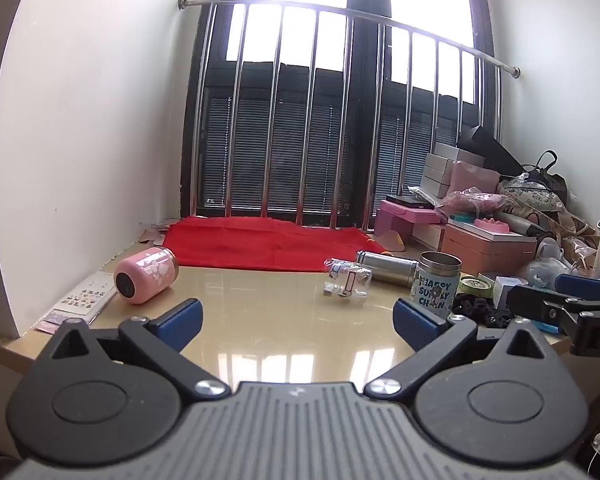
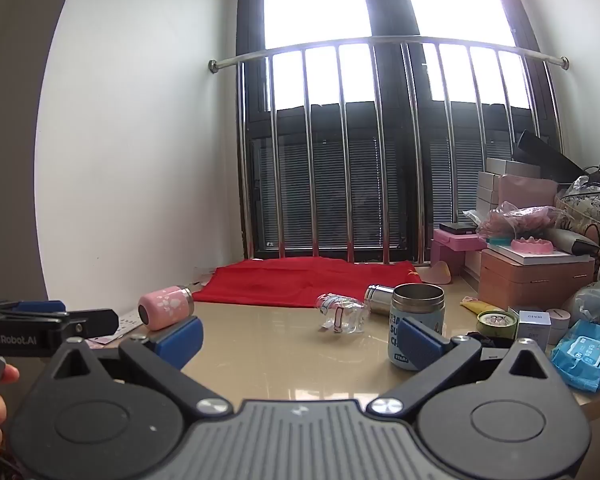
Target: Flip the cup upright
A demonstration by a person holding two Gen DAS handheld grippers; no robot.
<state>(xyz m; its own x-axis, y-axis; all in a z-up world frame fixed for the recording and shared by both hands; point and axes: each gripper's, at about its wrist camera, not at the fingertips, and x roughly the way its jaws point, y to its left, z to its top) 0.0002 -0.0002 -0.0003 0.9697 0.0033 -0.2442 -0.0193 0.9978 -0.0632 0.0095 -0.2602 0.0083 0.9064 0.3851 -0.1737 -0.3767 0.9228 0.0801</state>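
Two grippers are in view, both with jaws spread wide and nothing between the blue pads. The left gripper [image 1: 298, 320] hovers low over the near edge of the glossy beige table [image 1: 268, 336], and the right gripper [image 2: 300, 338] hovers level with it on the right, its right pad overlapping the blue cup [image 2: 417, 326] in its own view, though contact cannot be confirmed. That blue cup stands upright, steel rim open at the top, printed lettering on its side. Just beyond it, a steel flask [image 1: 386, 268] lies on its side, and a clear glass cup [image 1: 346, 278] lies tipped over near the table's middle, apart from both grippers. A pink cup [image 1: 146, 276] lies on its side at the far left, dark base facing the left camera, beside a sheet of stickers [image 1: 86, 296]. A red cloth [image 1: 268, 240] is spread at the back under a steel window railing [image 1: 340, 16]. Boxes, bags and a blue wipes packet [image 2: 584, 354] crowd the right end of the table.
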